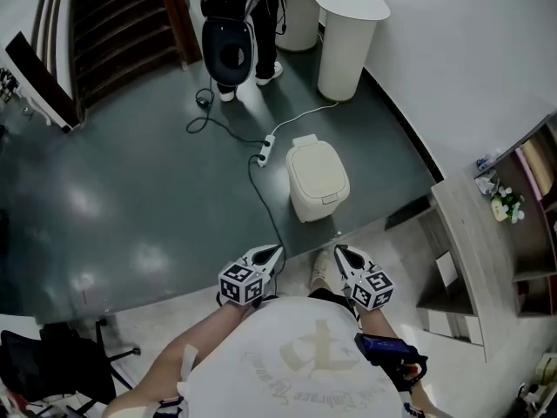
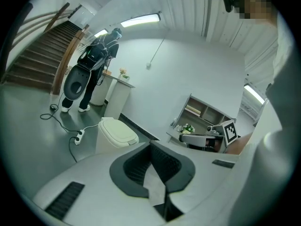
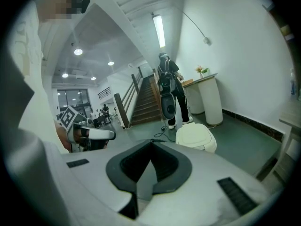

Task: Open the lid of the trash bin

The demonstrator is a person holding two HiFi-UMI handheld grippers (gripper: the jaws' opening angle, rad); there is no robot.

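Closed trash bin [image 1: 318, 179] stands on glossy dark floor [image 1: 130, 190] near white wall [image 1: 452, 59].

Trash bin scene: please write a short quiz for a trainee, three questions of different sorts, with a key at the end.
1. True or false: the lid of the cream plastic trash bin is closed.
2. In the head view, what lies just left of the bin?
A) a white power strip with a cable
B) a red bucket
C) a folded towel
3. Short answer: does the left gripper or the right gripper touch the bin?

Key: 1 true; 2 A; 3 no, both are apart from it.
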